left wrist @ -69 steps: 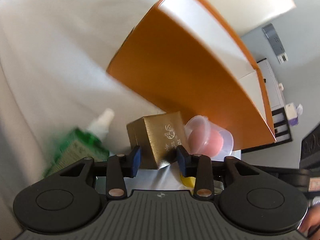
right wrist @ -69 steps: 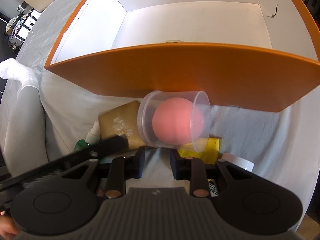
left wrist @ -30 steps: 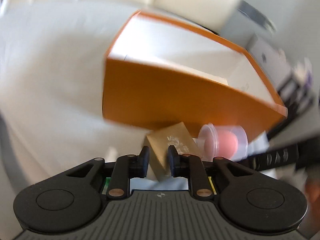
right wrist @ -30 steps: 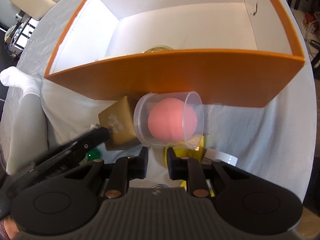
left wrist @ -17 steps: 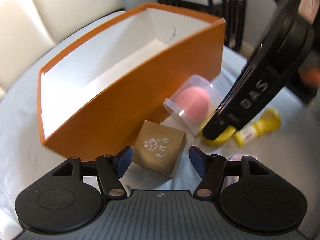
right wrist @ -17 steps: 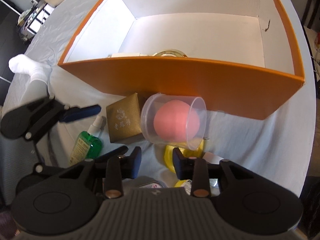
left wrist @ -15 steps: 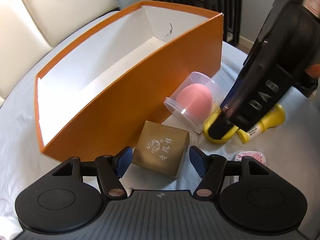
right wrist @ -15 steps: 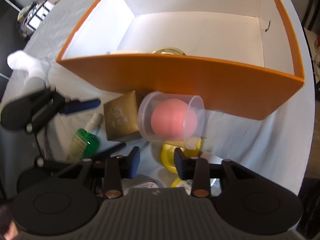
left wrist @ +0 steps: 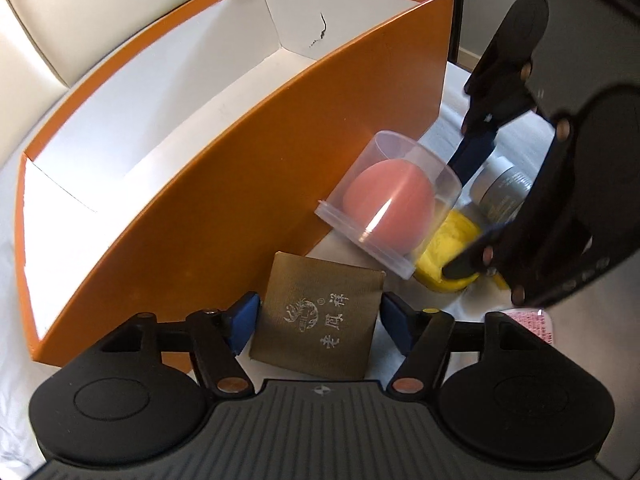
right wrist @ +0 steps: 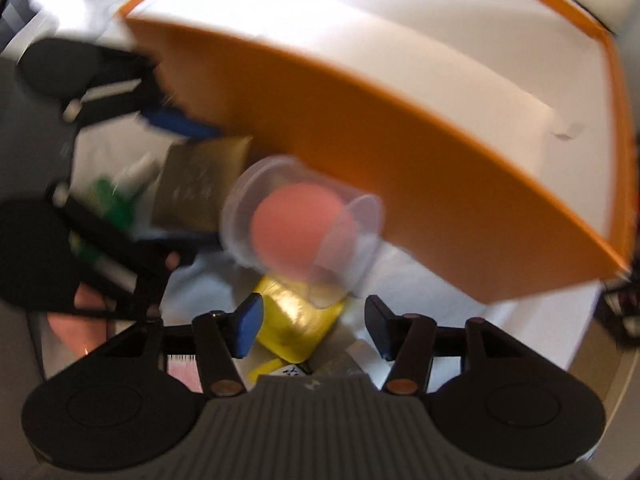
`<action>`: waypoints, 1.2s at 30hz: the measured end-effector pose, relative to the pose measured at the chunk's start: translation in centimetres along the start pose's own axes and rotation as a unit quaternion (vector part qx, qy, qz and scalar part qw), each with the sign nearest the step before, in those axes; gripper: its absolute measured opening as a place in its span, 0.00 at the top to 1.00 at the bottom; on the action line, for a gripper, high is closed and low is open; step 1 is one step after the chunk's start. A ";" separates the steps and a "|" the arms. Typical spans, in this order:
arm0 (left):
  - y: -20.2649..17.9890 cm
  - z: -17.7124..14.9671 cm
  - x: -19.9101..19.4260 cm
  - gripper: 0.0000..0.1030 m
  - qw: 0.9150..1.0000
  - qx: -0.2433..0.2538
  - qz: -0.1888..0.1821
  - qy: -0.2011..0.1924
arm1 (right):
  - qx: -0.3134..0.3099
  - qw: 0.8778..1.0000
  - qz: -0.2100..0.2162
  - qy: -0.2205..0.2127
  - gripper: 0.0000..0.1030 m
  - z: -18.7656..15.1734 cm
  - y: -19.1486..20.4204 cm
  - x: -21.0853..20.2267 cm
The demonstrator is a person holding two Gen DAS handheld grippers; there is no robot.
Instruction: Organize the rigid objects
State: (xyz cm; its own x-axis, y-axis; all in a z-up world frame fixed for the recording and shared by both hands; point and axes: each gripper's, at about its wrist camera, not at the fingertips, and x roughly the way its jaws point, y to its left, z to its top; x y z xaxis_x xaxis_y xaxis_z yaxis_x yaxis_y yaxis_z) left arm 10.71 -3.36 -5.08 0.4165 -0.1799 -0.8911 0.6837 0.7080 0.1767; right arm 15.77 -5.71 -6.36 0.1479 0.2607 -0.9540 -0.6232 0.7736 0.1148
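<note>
Sideways, clear case [left wrist: 394,204] leans against box [left wrist: 256,184]

Left view sharp, daylit, fisheye-bent edges; right view motion-blurred, orange box [right wrist: 400,152] interior blown out.

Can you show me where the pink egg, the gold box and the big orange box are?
pink egg [left wrist: 390,196]: left wrist view, its middle.
gold box [left wrist: 320,312]: left wrist view, printed top.
orange box [left wrist: 240,196]: left wrist view, outer side wall.
</note>
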 end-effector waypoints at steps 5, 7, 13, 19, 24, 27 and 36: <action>0.2 -0.2 -0.4 0.28 0.999 -0.050 -0.005 0.008 | -0.031 0.999 0.011 0.000 0.38 0.1 0.1 0.4; 0.4 -0.2 -0.9 0.29 0.996 -0.084 0.000 0.012 | -0.034 0.999 0.013 0.010 0.37 0.2 0.1 0.8; -0.8 -1.8 -2.1 0.31 0.982 -0.187 0.034 0.016 | -0.036 0.999 0.003 0.015 0.37 -0.1 0.4 1.2; -1.4 -3.0 -2.7 0.31 0.962 -0.269 0.046 0.003 | -0.025 0.999 0.039 -0.001 0.44 -0.5 1.0 0.7; -3.6 -2.8 -3.2 0.32 0.967 -0.248 0.060 0.003 | -0.106 0.993 0.045 -0.005 0.43 -1.3 4.0 0.1; -4.2 -2.7 -3.1 0.32 0.966 -0.250 0.064 -0.005 | -0.086 0.996 0.027 -0.002 0.34 -1.1 4.0 -0.2; 0.4 -5.1 -4.1 0.32 0.950 -0.308 0.049 -0.019 | 0.013 1.000 0.026 -0.005 0.41 -0.3 3.5 -0.7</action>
State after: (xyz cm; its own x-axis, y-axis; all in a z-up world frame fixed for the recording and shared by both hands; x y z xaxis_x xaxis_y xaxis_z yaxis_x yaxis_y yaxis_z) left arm 6.26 1.17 -3.53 0.4888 -0.1094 -0.8655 0.1654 0.9857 -0.0312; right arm 13.30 -3.34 -5.40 0.1245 0.3064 -0.9437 -0.6097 0.7740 0.1708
